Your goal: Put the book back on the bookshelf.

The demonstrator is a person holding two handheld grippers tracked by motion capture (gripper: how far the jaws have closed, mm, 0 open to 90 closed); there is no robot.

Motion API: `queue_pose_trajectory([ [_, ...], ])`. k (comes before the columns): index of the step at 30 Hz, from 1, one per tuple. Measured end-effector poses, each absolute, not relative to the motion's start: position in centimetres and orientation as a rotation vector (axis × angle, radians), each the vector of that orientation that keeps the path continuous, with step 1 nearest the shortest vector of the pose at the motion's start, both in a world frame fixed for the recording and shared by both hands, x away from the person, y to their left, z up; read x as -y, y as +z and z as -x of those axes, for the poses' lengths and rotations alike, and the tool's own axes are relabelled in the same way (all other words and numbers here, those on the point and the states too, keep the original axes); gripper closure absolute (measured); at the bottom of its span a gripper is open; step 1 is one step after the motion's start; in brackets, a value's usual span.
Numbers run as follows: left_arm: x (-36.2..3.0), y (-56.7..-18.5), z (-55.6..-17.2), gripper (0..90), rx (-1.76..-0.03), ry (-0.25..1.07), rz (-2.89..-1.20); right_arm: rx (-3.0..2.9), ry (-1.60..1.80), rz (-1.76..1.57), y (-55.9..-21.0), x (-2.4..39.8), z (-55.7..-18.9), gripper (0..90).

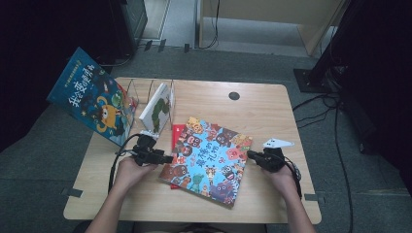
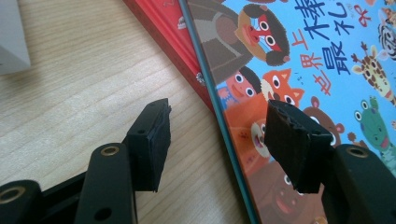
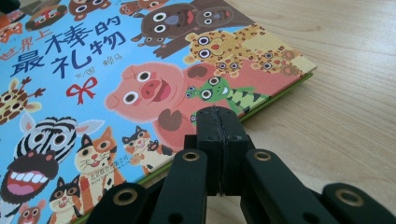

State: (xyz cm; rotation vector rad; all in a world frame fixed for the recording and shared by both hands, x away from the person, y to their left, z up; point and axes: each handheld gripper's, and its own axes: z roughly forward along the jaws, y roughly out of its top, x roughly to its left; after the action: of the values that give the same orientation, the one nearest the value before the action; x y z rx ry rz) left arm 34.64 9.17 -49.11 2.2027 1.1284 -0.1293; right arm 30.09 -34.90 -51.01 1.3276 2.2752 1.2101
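A blue picture book (image 1: 210, 159) with cartoon animals lies flat in the middle of the wooden table (image 1: 272, 104), on top of a red book (image 1: 177, 132). My left gripper (image 1: 165, 158) is at the blue book's left edge. In the left gripper view its jaws (image 2: 217, 140) stand open, straddling the book's edge (image 2: 219, 126) without pressing it; one pad hangs over the wood, the other over the cover. My right gripper (image 1: 251, 155) is at the book's right edge, and its jaws (image 3: 219, 122) are shut with nothing between them, the cover (image 3: 140, 88) just beyond.
A clear wire book rack (image 1: 145, 92) at the table's back left holds a white book (image 1: 156, 108). A large blue book (image 1: 92, 94) leans off the table's left side. A dark round hole (image 1: 234, 95) sits near the far edge. Cables trail on the floor at the right.
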Motion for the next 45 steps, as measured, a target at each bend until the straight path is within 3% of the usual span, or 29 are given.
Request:
queue_pose_trajectory([
  [8, -8.7, -49.4, -34.8, 37.6, -1.116, -0.133, -2.213, -2.262, 1.207, -1.331, -51.1, 34.5, -30.3, 90.0],
  [15, -8.3, -49.4, -34.7, 25.3, -1.115, -0.06, -2.239, -2.293, 1.189, -1.342, -51.1, 34.5, -30.0, 90.0],
  [29, -7.9, -49.4, -34.6, 24.0, -1.106, -0.059, -2.243, -2.348, 1.167, -1.269, -50.9, 33.8, -28.4, 90.0],
  [35, -7.8, -49.4, -34.7, 29.5, -1.118, -0.127, -2.218, -2.347, 1.172, -1.281, -50.9, 33.7, -28.4, 90.0],
  [45, -7.7, -49.4, -34.8, 30.2, -1.118, -0.151, -2.207, -2.344, 1.192, -1.273, -51.1, 32.7, -28.7, 90.0],
])
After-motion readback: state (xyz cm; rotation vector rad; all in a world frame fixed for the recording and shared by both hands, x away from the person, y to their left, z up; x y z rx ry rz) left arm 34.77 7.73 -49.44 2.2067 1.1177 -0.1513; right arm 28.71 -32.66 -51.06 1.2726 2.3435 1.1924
